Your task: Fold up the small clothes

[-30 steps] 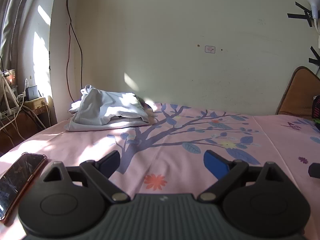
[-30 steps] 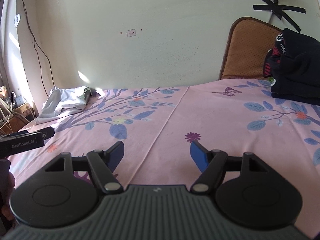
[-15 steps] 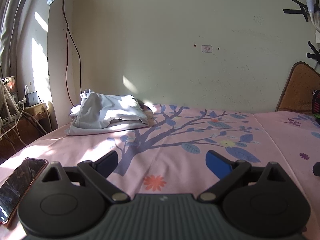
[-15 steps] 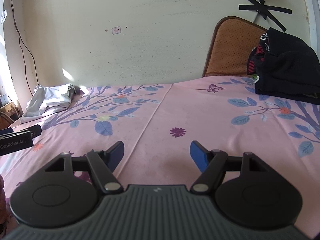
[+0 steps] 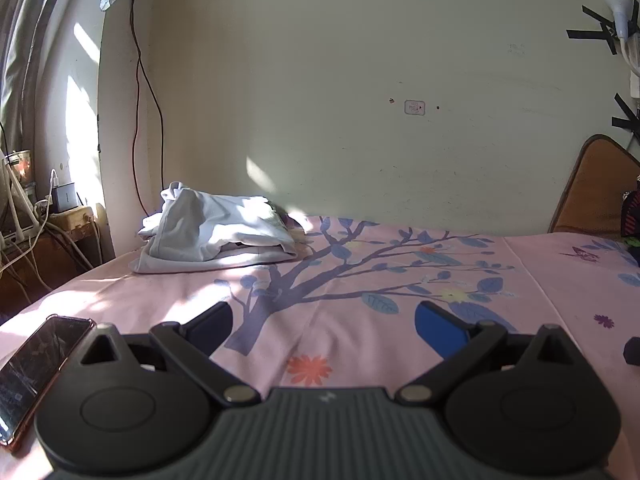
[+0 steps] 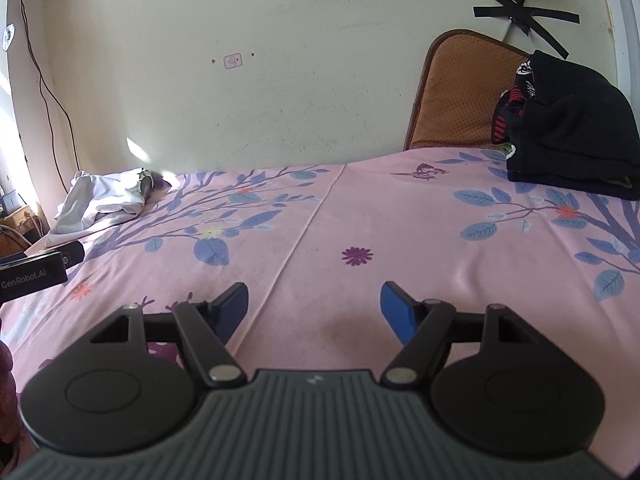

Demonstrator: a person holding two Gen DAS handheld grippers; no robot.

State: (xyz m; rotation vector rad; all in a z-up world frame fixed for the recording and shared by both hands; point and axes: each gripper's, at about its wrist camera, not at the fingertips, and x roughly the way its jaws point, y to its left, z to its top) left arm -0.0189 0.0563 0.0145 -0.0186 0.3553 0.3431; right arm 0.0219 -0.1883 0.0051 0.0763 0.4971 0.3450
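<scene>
A folded pale grey garment (image 5: 216, 240) lies at the far left corner of the pink floral bed; it also shows in the right wrist view (image 6: 104, 204). A pile of black clothes (image 6: 572, 128) sits at the far right by a brown headboard. My left gripper (image 5: 324, 326) is open and empty, low over the sheet, well short of the grey garment. My right gripper (image 6: 314, 306) is open and empty over the middle of the bed. The left gripper's body (image 6: 34, 274) shows at the left edge of the right wrist view.
A phone (image 5: 36, 364) in a red case lies on the bed's near left edge. A side table with cables and chargers (image 5: 48, 216) stands left of the bed. The brown headboard (image 6: 460, 92) leans on the wall. The wall runs along the bed's far side.
The right gripper has swung its view slightly right, then back left, staying open. The left gripper has shifted a little, with the phone sliding leftward in its view. Nothing was grasped.
</scene>
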